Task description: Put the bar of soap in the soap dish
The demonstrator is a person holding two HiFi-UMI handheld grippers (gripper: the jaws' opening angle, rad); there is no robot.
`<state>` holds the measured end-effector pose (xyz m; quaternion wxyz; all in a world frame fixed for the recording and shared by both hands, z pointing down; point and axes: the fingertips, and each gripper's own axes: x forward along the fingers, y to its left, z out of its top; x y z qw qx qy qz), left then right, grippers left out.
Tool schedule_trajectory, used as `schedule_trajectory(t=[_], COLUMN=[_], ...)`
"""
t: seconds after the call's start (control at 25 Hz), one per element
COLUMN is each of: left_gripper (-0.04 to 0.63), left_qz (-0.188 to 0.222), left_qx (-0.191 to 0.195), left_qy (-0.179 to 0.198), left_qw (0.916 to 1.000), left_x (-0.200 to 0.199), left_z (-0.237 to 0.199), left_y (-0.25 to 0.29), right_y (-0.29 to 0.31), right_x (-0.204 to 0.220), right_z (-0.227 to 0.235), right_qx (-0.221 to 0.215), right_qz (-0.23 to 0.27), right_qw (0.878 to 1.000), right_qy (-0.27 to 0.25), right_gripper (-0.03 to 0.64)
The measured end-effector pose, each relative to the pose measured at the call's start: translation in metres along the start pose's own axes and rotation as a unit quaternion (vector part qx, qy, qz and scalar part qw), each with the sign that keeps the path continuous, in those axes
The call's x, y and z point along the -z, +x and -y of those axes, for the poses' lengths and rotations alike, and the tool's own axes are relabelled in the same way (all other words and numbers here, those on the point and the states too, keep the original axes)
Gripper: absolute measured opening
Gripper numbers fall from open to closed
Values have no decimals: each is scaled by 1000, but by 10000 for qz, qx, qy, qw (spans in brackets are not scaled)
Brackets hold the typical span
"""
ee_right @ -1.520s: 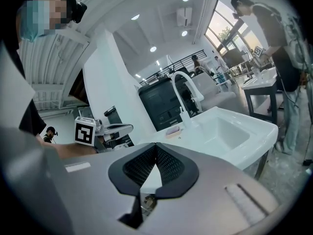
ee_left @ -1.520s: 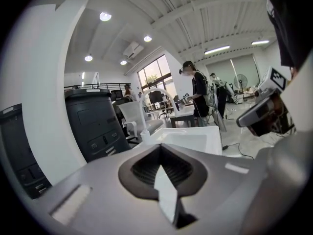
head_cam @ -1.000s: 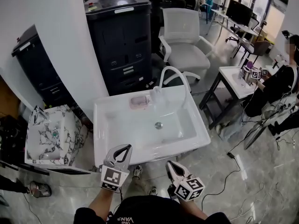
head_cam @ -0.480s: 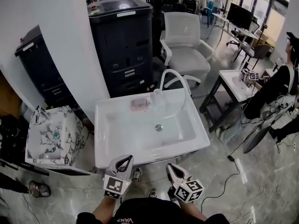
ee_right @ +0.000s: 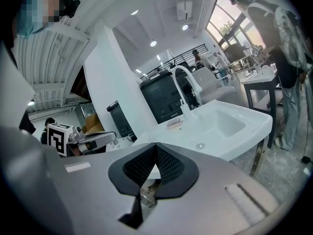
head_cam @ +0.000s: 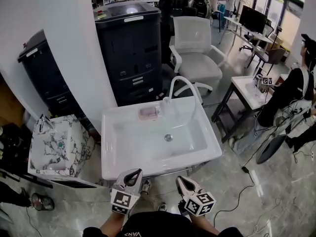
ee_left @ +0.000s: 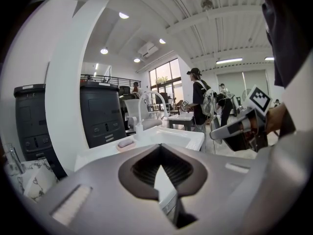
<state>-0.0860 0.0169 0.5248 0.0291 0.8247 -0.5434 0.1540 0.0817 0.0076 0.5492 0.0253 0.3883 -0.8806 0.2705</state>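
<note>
Head view: my left hand-held gripper (head_cam: pixel 132 175) and right hand-held gripper (head_cam: pixel 183 182) are held low, in front of the near rim of the sink (head_cam: pixel 112 149). They sit side by side without touching and point forward, tilted slightly down. Left jaws are closed together with nothing between them. Right jaws are likewise closed and empty. The soap (head_cam: pixel 149 112) lies in the pink dish (head_cam: pixel 141 116) on the sink's back rim, just beside the faucet (head_cam: pixel 185 80) and well apart from both hand-held grippers.
</note>
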Motion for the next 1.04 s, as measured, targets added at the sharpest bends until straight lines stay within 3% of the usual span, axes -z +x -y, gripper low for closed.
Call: schedule_trajectory(t=[1.04], left_gripper=[52], left_qz=[114], left_qx=[6], left_qy=[-208], left_qw=[9997], left_x=[-2], left_z=[1], left_y=[-6], right_y=[-2], right_x=[-1], right_z=[-1], right_qx=[95], right_qz=[-36], right_qw=[9998], right_qy=[-189], right_gripper=[0])
